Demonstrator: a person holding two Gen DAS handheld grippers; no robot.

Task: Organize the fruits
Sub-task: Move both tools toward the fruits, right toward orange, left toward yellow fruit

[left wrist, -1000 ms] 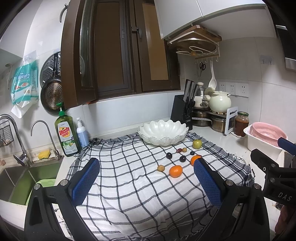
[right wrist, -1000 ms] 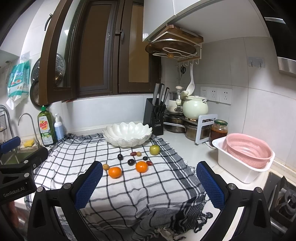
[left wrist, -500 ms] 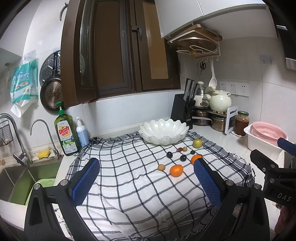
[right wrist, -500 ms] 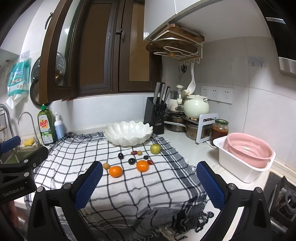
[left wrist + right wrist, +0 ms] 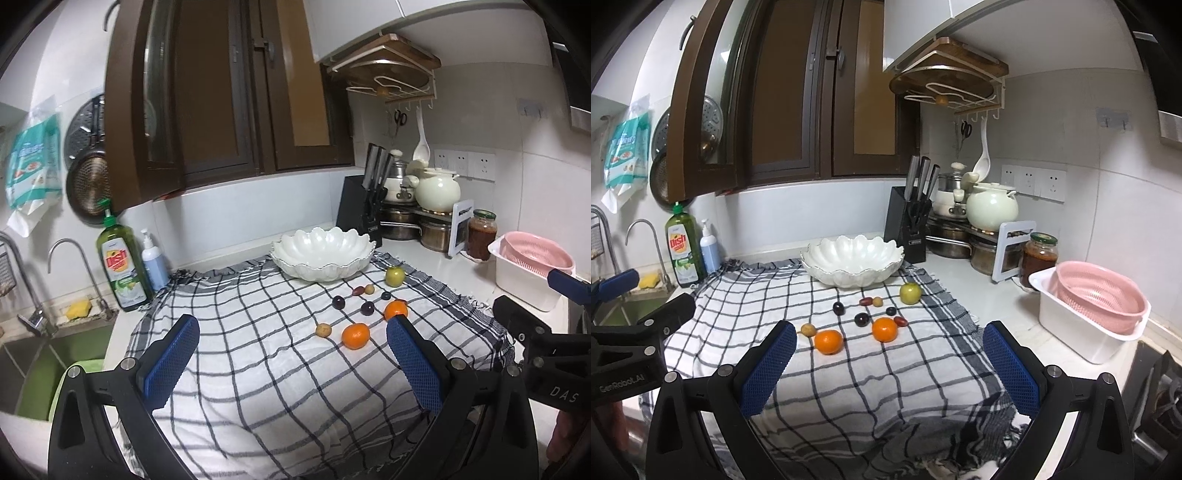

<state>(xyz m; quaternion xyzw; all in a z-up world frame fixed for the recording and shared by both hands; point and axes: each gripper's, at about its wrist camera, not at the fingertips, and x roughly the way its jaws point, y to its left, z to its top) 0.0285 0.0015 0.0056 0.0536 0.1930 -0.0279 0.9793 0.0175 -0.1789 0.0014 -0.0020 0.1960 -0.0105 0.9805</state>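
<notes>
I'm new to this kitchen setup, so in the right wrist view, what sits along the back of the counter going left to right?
Green dish soap bottle → blue pump bottle → white scalloped bowl → black knife block → cream pot → jar of red sauce → pink colander.

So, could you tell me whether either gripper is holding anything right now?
Nothing is held: the left gripper and right gripper are both open and empty.

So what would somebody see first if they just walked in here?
Probably the two bright oranges among the little fruits scattered mid-way across the checked cloth. Just behind them sits a big white scalloped bowl, with nothing showing inside it. The pink colander in its white tub on the right also stands out.
</notes>
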